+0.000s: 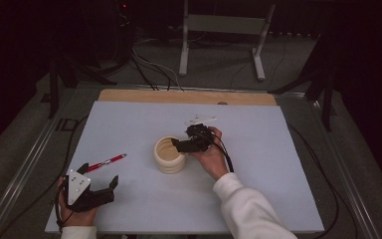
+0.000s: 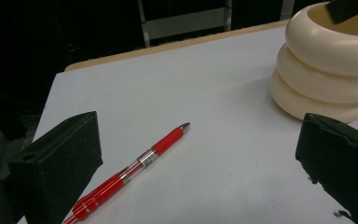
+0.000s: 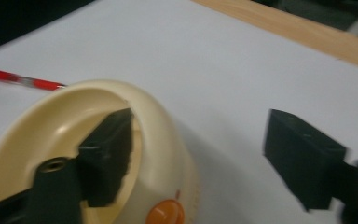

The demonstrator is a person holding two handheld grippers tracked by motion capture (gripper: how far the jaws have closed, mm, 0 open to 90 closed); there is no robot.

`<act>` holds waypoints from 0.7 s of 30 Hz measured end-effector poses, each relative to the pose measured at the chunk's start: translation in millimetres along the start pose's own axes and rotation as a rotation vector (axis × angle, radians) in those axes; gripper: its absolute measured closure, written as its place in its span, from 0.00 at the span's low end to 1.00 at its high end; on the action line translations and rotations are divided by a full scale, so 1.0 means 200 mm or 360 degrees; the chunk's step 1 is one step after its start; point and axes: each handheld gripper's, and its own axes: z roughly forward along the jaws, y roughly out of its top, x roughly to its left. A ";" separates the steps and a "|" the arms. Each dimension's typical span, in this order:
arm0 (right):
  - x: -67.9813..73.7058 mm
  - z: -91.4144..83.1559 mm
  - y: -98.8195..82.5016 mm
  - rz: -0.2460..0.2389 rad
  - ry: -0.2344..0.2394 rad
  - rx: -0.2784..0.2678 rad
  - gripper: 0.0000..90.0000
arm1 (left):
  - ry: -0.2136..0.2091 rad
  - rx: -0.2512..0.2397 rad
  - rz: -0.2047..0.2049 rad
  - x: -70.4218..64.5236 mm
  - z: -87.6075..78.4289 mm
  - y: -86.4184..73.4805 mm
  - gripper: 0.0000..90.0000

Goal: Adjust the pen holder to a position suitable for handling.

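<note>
A cream ribbed cup [image 1: 169,154] stands in the middle of the white table top. My right gripper [image 1: 183,140] is at its right rim and open: in the right gripper view one jaw sits inside the cup [image 3: 158,140], the other well outside it, nothing pressed between them [image 3: 200,123]. My left gripper [image 1: 99,173] rests open at the near left corner. A red pen [image 1: 107,162] lies on the table by its left jaw; in the left gripper view the pen [image 2: 140,163] points up and right, with the cup [image 2: 326,60] beyond the right jaw.
A small white flat piece [image 1: 201,119] lies behind the cup. An orange round spot [image 3: 165,212] shows low on the cup's outer wall. A wooden strip [image 1: 189,97] edges the far side of the table. A metal stand [image 1: 224,25] and cables are on the floor beyond.
</note>
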 end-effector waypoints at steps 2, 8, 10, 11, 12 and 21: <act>-0.02 -0.01 0.00 0.0025 0.0030 -0.0011 0.22 | 0.0001 -0.0001 0.0004 0.00 0.00 0.00 0.01; -0.05 -0.10 -0.01 0.0056 0.0064 -0.0121 0.13 | 0.0010 -0.0001 -0.0006 0.01 0.00 0.00 0.01; -0.07 -0.15 -0.03 0.0034 0.0018 -0.0148 0.09 | 0.0010 -0.0001 -0.0005 0.01 0.00 0.00 0.01; -0.08 -0.17 -0.04 0.0021 -0.0008 -0.0156 0.07 | 0.0011 -0.0005 -0.0003 0.01 -0.01 0.00 0.01; -0.09 -0.20 -0.05 0.0005 -0.0032 -0.0161 0.03 | 0.0013 -0.0006 -0.0001 0.01 -0.01 0.00 0.01; -0.19 -0.46 -0.19 -0.0037 -0.0257 -0.0212 0.01 | 0.0028 -0.0009 -0.0012 0.01 -0.01 0.00 0.01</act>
